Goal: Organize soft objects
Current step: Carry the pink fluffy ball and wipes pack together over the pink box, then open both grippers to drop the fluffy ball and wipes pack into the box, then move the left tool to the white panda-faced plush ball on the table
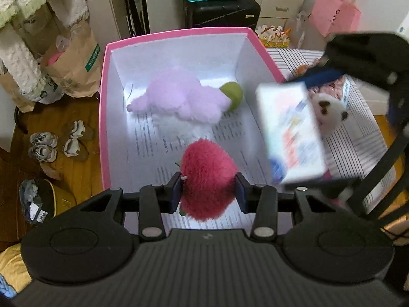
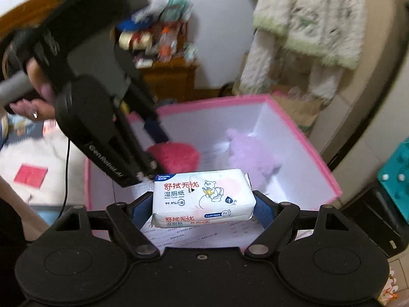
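Wooden flooring runs along the left of the left wrist view, carrying paper bags at 10 o'clock and small shoes at 9 o'clock. A pink-rimmed box with white inner walls fills the centre. Inside it lie a lilac plush and, touching that plush at its 3 o'clock side, a green ball. The left gripper is closed on a red fuzzy plush, one pad on each side, held over the near part of the box. At 3 o'clock the right gripper carries a wet-wipe pack, motion-blurred, over the box's right rim. Just beyond the pack, a white plush with dark spots lies on a striped sheet outside the box.

Right wrist view: white wall and a hanging cream garment form the background, with a cluttered wooden cabinet at 12 o'clock. The right gripper is clamped on the wet-wipe pack, gripped by its short ends, label upward, above the near edge of the pink-rimmed box. The left gripper, held by a hand at 9 o'clock, reaches into the box with the red fuzzy plush. The lilac plush lies at the box's 1 o'clock.
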Demonstrator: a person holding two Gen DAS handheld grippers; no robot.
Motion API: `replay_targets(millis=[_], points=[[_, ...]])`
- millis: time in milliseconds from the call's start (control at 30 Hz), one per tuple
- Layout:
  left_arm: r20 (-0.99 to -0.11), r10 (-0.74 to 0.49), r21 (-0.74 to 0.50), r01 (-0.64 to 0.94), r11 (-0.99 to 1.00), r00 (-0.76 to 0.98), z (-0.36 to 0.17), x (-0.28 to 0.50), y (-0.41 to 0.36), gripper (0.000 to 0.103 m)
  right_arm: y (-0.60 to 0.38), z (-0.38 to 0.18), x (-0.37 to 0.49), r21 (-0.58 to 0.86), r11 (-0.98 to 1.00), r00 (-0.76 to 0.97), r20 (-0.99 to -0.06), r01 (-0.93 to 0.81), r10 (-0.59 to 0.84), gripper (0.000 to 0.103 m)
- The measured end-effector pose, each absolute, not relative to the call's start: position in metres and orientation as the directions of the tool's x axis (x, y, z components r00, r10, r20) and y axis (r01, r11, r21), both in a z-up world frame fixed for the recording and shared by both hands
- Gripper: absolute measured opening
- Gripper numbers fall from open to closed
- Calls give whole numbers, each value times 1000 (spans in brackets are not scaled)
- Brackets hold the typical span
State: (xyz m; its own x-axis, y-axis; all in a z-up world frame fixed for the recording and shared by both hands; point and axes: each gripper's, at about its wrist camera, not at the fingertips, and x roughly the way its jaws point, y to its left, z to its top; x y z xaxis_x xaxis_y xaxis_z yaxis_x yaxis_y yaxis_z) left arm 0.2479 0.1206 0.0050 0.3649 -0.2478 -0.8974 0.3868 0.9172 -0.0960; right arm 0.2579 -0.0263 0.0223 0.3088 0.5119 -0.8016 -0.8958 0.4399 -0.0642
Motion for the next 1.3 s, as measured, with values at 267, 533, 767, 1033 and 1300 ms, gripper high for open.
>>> replay_targets(millis=[267,533,767,1033,1300], points=[[-910,-188,-40,371,928,371,-12,286,121,42,6,-18,292,-14,380,177,-900,-925,399,85],[-934,-170,-54,344,937,314,-32,318,116,43,22,-38,314,-30,408,181,-923,-912,338,86],[-924,-196,-79,336,938,328,-33,324,118,58,11,-27,314,-94,459,273,-900,-883,340,92],[-867,-211,-41,358,933,451,-1,288,124,71,-34,17,278,-40,548,330,-834,-836,442,92],[-849,-199,-9,364,932,490,38,246,137,71,-76,54,234,38,622,366,-780,-782,508,92]])
